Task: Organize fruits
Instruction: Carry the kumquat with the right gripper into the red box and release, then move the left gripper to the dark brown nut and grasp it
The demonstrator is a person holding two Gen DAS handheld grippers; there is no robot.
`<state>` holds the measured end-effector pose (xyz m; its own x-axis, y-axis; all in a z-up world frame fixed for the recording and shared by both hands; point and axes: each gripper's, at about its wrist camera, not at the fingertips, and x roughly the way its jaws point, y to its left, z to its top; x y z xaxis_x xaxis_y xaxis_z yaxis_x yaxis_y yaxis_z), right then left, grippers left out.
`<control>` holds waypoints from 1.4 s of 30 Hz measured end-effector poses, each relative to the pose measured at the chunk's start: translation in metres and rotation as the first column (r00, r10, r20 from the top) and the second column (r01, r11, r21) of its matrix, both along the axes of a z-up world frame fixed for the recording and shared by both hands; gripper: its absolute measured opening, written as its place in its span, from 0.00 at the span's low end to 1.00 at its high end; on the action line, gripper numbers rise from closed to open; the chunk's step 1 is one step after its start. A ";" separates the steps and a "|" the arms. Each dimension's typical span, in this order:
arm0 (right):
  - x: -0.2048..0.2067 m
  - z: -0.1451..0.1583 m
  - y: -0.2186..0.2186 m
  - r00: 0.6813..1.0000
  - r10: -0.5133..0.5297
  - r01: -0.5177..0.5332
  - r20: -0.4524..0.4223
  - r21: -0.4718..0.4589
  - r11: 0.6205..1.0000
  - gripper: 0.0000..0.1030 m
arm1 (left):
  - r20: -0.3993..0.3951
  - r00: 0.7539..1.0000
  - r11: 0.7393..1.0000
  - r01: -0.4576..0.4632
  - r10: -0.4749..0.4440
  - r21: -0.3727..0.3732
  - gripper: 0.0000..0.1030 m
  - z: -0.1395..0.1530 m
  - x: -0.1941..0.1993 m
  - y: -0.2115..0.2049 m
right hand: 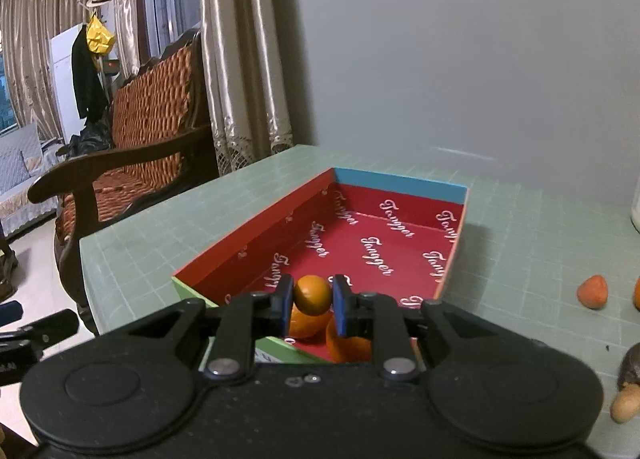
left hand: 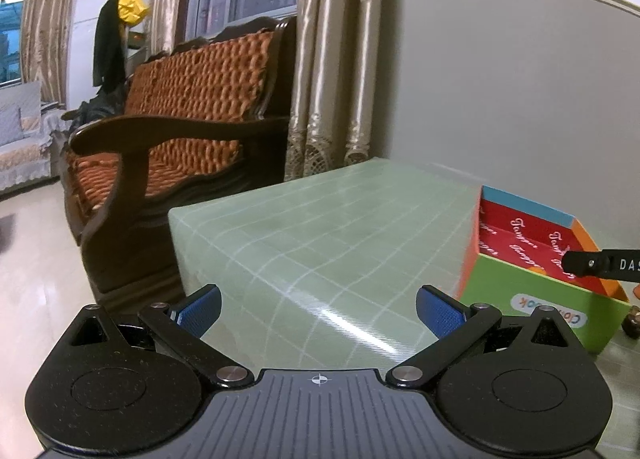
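The right tongs are pinched tight on a small round orange fruit, its blue pads pressing either side, and they hang over the near end of the open red-lined box, just above two more orange fruits that lie on the box floor against its near wall. The grip is on the widest part of a smooth ball, so the plainest risk is a slip: a little twist or a jolt could squirt the fruit out sideways, and if it clears the box's low left wall it would roll across the green gridded counter toward that counter's left edge and the floor beside the wooden sofa. Let go from this height, it could also strike the two fruits beneath and bounce or knock them about. Squeezing harder to prevent a slip would likely bruise soft skin. The left tongs stand wide apart with nothing between them, over bare counter just left of the box's green outer wall; a careless swing to the right could shove the light cardboard box and shift the target. More fruit waits on the counter to the right of the box, near that side's edge, where a sweeping arm might nudge it off.
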<state>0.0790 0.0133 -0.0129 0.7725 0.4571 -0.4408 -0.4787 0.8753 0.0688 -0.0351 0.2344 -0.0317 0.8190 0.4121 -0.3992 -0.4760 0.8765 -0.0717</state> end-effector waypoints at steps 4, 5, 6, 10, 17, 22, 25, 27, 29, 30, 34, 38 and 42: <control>-0.001 -0.003 0.004 1.000 0.013 -0.013 -0.008 -0.007 1.000 0.26 | 0.003 1.000 1.000 -0.006 0.006 -0.014 1.00 0.000 -0.001 0.003; -0.002 -0.003 0.004 1.000 0.013 -0.013 -0.004 -0.008 1.000 0.28 | 0.004 1.000 1.000 -0.004 0.004 -0.015 1.00 0.000 -0.001 0.003; -0.003 -0.003 0.004 1.000 0.010 -0.010 0.000 -0.010 1.000 0.30 | 0.005 1.000 1.000 -0.001 0.002 -0.015 1.00 0.000 0.000 0.002; -0.004 0.000 -0.001 1.000 0.001 -0.001 0.002 0.003 1.000 0.37 | 0.003 1.000 1.000 0.011 -0.011 -0.007 1.00 0.000 0.001 -0.003; -0.012 0.013 -0.027 0.997 -0.069 0.068 0.045 0.023 0.997 0.64 | 0.005 0.999 0.999 0.046 -0.046 0.017 1.00 0.002 0.005 -0.020; -0.018 0.016 -0.051 0.992 -0.117 0.116 0.056 0.026 0.993 0.72 | 0.011 0.996 0.995 0.088 -0.089 0.049 1.00 0.006 0.009 -0.038; -0.024 0.016 -0.066 0.985 -0.151 0.150 0.081 0.018 0.988 0.75 | 0.016 0.992 0.991 0.123 -0.124 0.061 1.00 0.008 0.012 -0.052; -0.027 0.016 -0.076 0.981 -0.171 0.171 0.093 0.011 0.985 0.76 | 0.020 0.988 0.986 0.152 -0.154 0.073 1.00 0.010 0.014 -0.063; -0.030 0.016 -0.088 0.976 -0.196 0.196 0.098 0.011 0.981 0.77 | 0.022 0.983 0.980 0.182 -0.185 0.085 1.00 0.011 0.017 -0.075; -0.031 0.015 -0.096 0.972 -0.212 0.212 0.099 0.015 0.977 0.78 | 0.022 0.978 0.975 0.203 -0.206 0.095 1.00 0.011 0.018 -0.083; -0.037 0.013 -0.127 0.953 -0.282 0.280 0.114 0.030 0.959 0.83 | 0.022 0.960 0.953 0.276 -0.281 0.125 1.00 0.013 0.023 -0.111; -0.045 0.009 -0.161 0.917 -0.374 0.369 0.140 0.058 0.928 0.86 | 0.024 0.931 0.920 0.356 -0.365 0.161 1.00 0.016 0.026 -0.142; -0.054 0.004 -0.197 0.874 -0.465 0.458 0.143 0.082 0.885 0.86 | 0.020 0.892 0.876 0.440 -0.452 0.200 1.00 0.018 0.031 -0.175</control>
